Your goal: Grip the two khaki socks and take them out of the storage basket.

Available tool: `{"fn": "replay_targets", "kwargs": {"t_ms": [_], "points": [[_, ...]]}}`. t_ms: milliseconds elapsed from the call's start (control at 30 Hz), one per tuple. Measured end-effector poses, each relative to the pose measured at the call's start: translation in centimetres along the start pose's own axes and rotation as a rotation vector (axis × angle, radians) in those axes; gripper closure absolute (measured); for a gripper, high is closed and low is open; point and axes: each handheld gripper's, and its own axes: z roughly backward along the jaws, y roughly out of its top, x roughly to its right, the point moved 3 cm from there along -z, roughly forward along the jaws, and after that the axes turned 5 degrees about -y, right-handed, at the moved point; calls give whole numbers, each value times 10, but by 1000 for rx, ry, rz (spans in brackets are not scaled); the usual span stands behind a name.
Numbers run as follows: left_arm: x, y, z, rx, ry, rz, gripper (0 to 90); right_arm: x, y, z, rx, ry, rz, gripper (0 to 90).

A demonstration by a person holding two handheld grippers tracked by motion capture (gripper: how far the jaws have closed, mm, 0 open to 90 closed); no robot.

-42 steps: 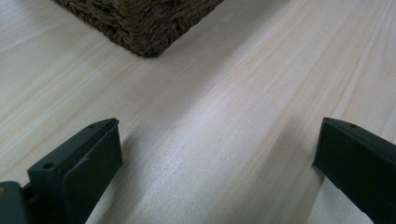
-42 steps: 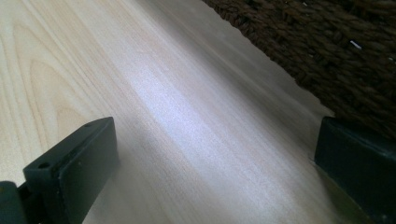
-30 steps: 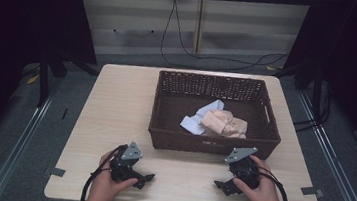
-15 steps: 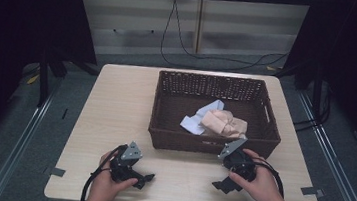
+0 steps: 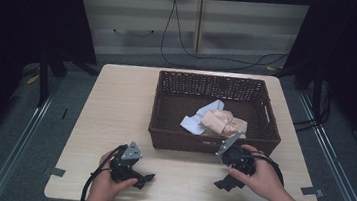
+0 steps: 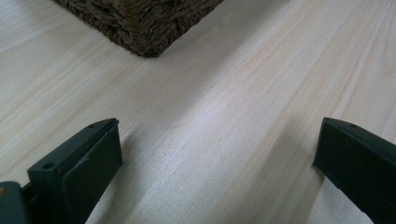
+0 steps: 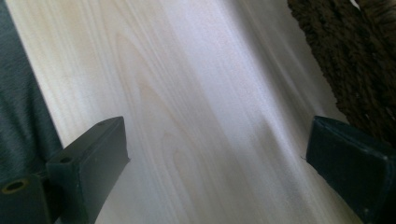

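Observation:
A dark brown wicker basket (image 5: 163, 129) stands on the right half of the pale wooden table (image 5: 116, 104). Inside it lie a crumpled peach cloth (image 5: 222, 122) and a white cloth (image 5: 200, 118). My left gripper (image 5: 144, 178) rests low near the table's front edge, left of the basket, with nothing in it. In the left gripper view its jaws (image 6: 219, 135) stand wide apart over bare wood, with the basket's corner (image 6: 140, 23) ahead. My right gripper (image 5: 226, 181) is held tilted just in front of the basket's front wall. It is open (image 7: 217, 135) above bare wood, with the basket wall (image 7: 355, 60) at the right.
A cable trails from each gripper toward the person. Grey tape marks (image 5: 310, 191) sit at the table's front corners. Dark curtains and stands flank the table, and black cables (image 5: 211, 58) run along the floor behind it.
My right gripper has lifted, tilted and shifted a little left, closer to the basket's front wall. The left gripper has stayed put.

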Motion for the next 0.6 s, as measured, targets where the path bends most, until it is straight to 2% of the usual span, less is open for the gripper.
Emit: {"fn": "replay_targets", "kwargs": {"t_ms": [267, 600], "points": [[0, 0, 0, -1, 0, -1, 3, 1, 9, 10, -38, 1, 22, 54], [0, 0, 0, -1, 0, -1, 3, 5, 23, 25, -60, 33, 42, 58]]}}
